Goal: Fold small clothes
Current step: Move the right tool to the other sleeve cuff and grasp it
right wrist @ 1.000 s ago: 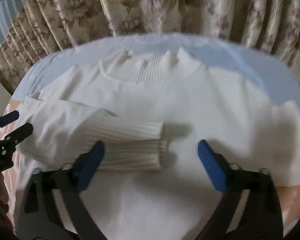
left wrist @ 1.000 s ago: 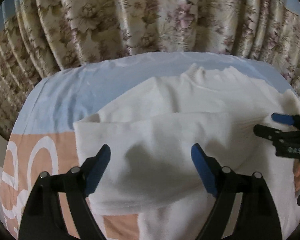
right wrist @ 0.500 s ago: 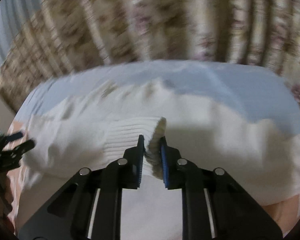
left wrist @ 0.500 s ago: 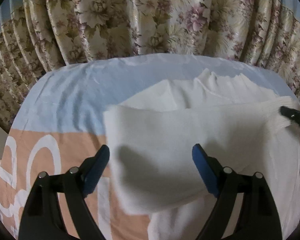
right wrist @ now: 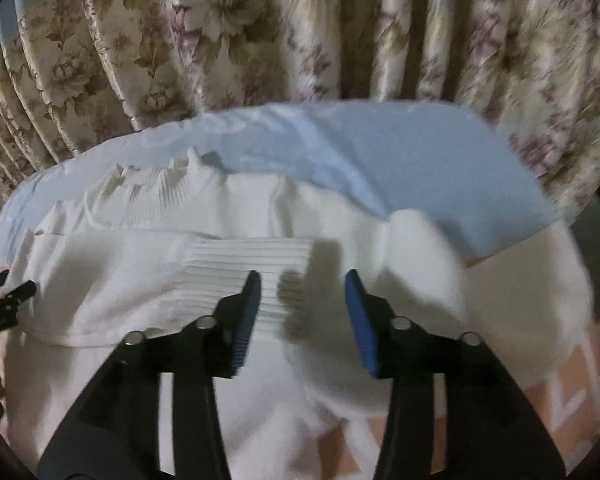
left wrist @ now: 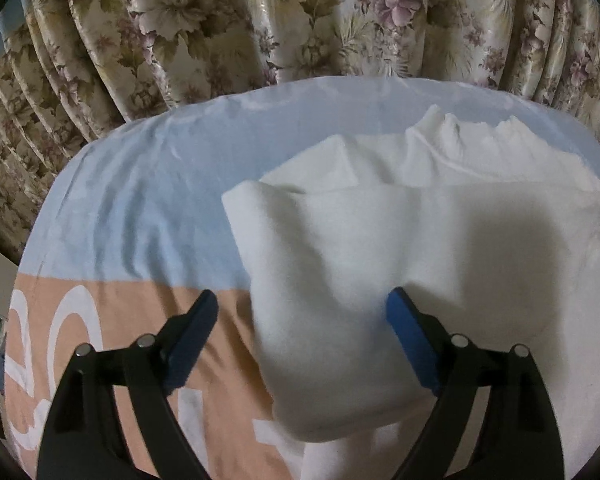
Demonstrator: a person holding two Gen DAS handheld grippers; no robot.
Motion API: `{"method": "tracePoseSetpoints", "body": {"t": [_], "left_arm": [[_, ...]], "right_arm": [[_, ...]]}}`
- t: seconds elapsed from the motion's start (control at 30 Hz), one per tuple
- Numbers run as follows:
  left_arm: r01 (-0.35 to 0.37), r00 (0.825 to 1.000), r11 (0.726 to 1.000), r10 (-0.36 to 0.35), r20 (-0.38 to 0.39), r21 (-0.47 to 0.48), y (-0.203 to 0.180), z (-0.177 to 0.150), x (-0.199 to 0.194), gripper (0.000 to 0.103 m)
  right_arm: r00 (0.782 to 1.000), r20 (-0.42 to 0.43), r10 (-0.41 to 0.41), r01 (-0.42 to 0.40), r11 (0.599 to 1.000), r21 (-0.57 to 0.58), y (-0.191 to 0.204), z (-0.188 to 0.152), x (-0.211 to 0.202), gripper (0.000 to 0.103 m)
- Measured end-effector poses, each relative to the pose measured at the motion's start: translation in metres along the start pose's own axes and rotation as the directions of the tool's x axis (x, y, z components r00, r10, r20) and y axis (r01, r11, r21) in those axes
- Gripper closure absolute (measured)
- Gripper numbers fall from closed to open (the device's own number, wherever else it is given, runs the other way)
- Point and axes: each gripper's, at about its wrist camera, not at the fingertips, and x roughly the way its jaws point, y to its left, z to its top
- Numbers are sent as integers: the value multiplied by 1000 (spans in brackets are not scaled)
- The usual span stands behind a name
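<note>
A white knit sweater (left wrist: pixel 440 216) lies on the bed, ribbed collar (right wrist: pixel 148 196) toward the curtain. Its left sleeve is folded across the chest, and the ribbed cuff (right wrist: pixel 244 264) lies flat near the middle. My left gripper (left wrist: pixel 300 336) is open over the folded left side of the sweater, holding nothing. My right gripper (right wrist: pixel 304 320) is open just above and in front of the cuff, holding nothing. The left gripper's tips also show at the left edge of the right wrist view (right wrist: pixel 4 296). The sweater's right sleeve (right wrist: pixel 420 256) lies bunched at the right.
The bed sheet (left wrist: pixel 140 208) is pale blue at the far side and peach with white letters (left wrist: pixel 72 320) near me. A floral curtain (left wrist: pixel 300 20) hangs close behind the bed. The bed's right edge (right wrist: pixel 540 208) drops off.
My right gripper was shut on the cuff half a second ago; it has let go, opened and drawn back, leaving the cuff flat. The sleeve fold has moved right. The left gripper stayed open.
</note>
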Motion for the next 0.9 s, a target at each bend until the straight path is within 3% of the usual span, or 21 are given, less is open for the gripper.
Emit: {"method": "tracePoseSetpoints", "body": {"t": [0.1,0.17,0.23,0.33,0.4,0.43,0.47,0.57,0.6,0.63,0.67,0.73,0.83,0.9], "left_arm": [[11,1000,1000,-11,-3,-15,5,-1,2,12],[9,1000,1000,-9,-2,-11,5,0,3,12],[-7,1000,1000,7,6,4,3,0,3,10],[-19,1000,1000,18,13,19,2,-1,2,9],[-17,1000,1000,17,14,18,4,-1,3,8],[-17,1000,1000,17,12,11,3,-1,4,7],[-12,1000,1000,12,9,3,5,-1,4,7],[-11,1000,1000,12,19,-5,6,-2,2,7],[-23,999,1000,23,30,4,4,-2,0,7],[-37,999,999,36,36,13,1,-3,-3,7],[-40,999,999,39,38,17,0,-3,-6,8],[-19,999,1000,18,47,17,-4,-1,-15,8],[16,996,1000,-17,88,13,-13,5,-37,7],[29,991,1000,-30,128,10,-23,10,-52,7]], "right_arm": [[999,-22,43,-44,998,-46,9,-5,-3,43],[995,-58,81,-85,994,-64,17,-9,3,41],[995,-84,63,-70,993,-90,23,-14,13,41],[992,-108,63,-71,994,-79,21,-16,24,50],[992,-111,61,-69,995,-78,17,-15,24,65],[992,-109,57,-65,995,-71,13,-13,22,78],[991,-111,78,-83,996,-39,5,-13,19,83],[987,-126,96,-98,995,-9,-6,-15,18,82],[988,-118,103,-106,994,-20,-6,-17,17,81],[989,-103,109,-112,993,-28,-6,-18,14,73],[988,-94,123,-126,992,-28,-7,-18,11,59],[987,-41,152,-153,988,-13,-11,-19,-4,45],[992,33,125,-125,992,4,-23,-17,-26,32],[993,34,115,-116,993,25,-34,-17,-29,31]]}}
